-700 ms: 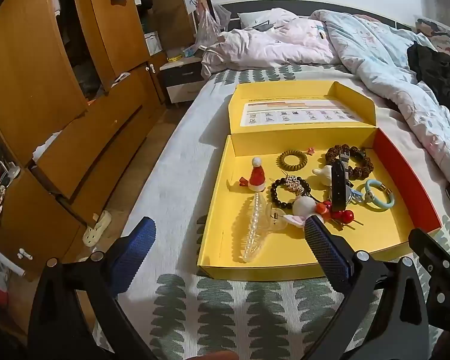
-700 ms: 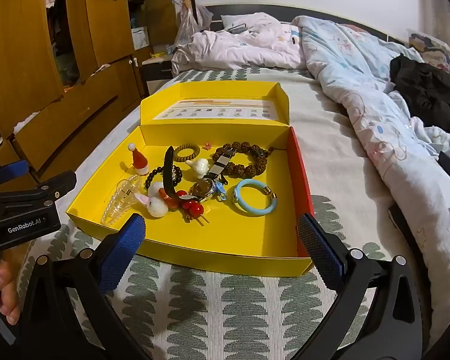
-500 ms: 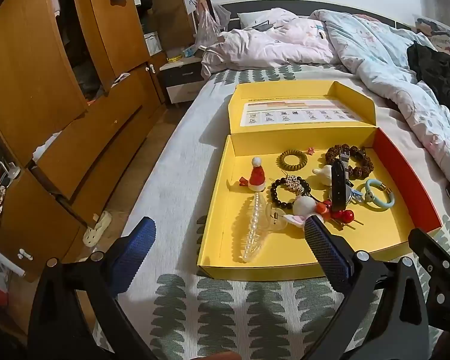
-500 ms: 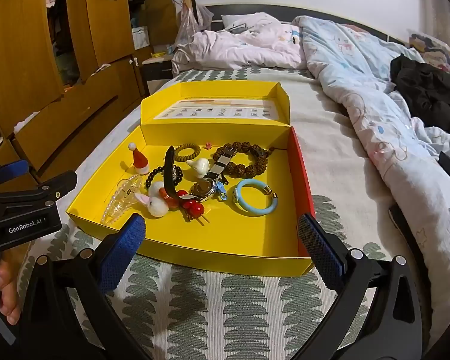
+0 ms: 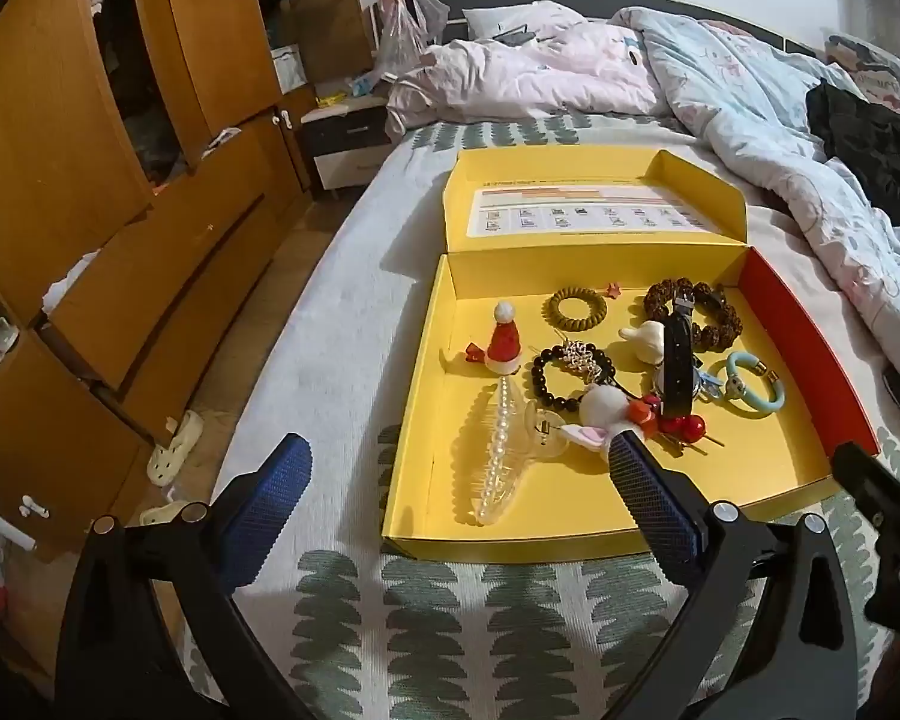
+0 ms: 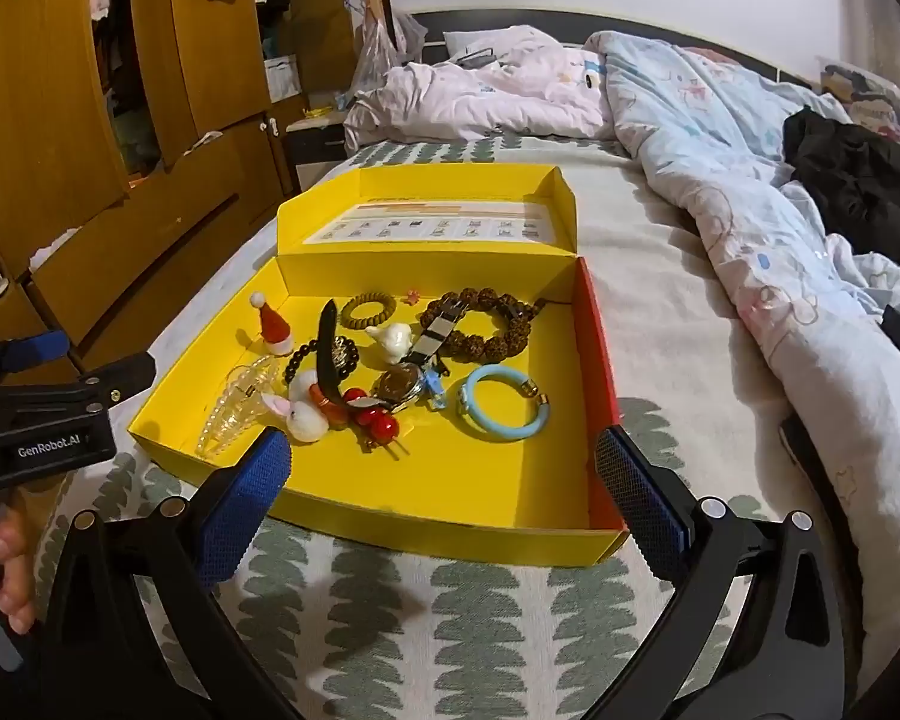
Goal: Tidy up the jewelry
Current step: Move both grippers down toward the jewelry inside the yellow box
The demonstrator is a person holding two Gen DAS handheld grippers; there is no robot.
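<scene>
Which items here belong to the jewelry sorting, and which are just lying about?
Job:
- open yellow cardboard box
- light blue bangle
- brown beaded bracelet
- black bead bracelet
- clear pearl hair claw

Lying about:
- black garment
- pale blue quilt
- white slippers

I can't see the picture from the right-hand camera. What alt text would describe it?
An open yellow box lies on a bed, holding jumbled accessories: a light blue bracelet, a brown beaded bracelet, a watch, red cherries and a tiny Santa hat. The right claw, wide open and empty, hovers at the box's near edge.
</scene>
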